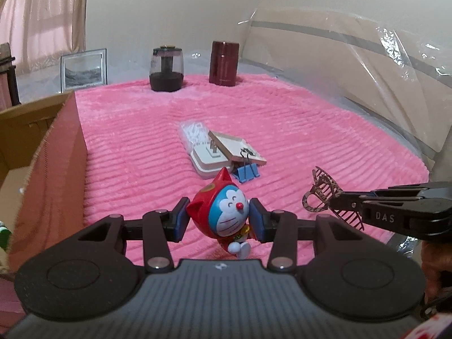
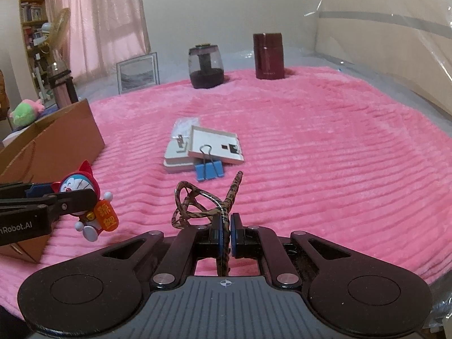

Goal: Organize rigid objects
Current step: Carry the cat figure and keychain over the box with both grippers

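A Doraemon figurine in a red hood hangs above the pink blanket, with my left gripper shut on its sides. The right wrist view shows the same figurine at the left, tilted, with an orange tag on its front. My right gripper is shut on a leopard-patterned hair claw, whose loops stick out ahead of the pads. In the left wrist view that hair claw hangs at the right, at the tip of the right gripper. Both items are off the blanket.
An open cardboard box stands at the blanket's left edge. Mid-blanket lie white flat boxes, a small clear bag and a blue binder clip. At the back stand a dark jar, a red canister and a picture frame. Clear plastic sheeting covers the right.
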The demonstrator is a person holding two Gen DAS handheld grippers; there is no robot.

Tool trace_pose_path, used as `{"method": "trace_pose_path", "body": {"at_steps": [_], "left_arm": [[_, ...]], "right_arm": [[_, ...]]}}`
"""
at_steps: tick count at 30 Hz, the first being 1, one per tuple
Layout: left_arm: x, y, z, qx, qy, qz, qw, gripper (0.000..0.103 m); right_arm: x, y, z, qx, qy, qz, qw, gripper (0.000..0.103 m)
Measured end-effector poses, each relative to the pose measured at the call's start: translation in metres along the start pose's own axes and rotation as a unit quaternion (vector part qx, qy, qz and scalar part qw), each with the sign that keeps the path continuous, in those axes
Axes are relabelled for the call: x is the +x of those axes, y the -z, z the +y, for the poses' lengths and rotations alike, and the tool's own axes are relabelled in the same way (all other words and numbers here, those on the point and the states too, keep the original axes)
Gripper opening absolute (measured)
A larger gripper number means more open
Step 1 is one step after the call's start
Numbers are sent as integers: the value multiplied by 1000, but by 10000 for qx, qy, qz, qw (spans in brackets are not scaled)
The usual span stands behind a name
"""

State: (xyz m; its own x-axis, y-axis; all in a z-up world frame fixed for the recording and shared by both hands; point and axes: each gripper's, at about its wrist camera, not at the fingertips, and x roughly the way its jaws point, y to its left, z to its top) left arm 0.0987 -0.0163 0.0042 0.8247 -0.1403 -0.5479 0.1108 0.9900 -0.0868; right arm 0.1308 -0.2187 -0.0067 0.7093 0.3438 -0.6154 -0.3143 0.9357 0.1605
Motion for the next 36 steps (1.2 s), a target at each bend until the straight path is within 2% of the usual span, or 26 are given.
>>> {"method": "trace_pose_path", "body": {"at_steps": [11, 18, 26, 36], "left_arm": [[-43, -11, 9, -57, 65, -338, 9994, 39], [-78, -23, 28, -109, 32, -594, 9982, 39], [-122, -41, 67, -157, -50, -864, 9961, 39], [-168, -59, 155, 62, -661, -914, 9936, 40]], "right_arm": [[-26, -11, 28, -211, -137, -262, 9993, 1], [-44, -28, 56, -442, -394, -529, 9968, 1], [-49, -54, 104, -633, -1083, -750, 9893, 1], [-25, -85, 181, -1125, -1939, -746, 9717, 1]]}}
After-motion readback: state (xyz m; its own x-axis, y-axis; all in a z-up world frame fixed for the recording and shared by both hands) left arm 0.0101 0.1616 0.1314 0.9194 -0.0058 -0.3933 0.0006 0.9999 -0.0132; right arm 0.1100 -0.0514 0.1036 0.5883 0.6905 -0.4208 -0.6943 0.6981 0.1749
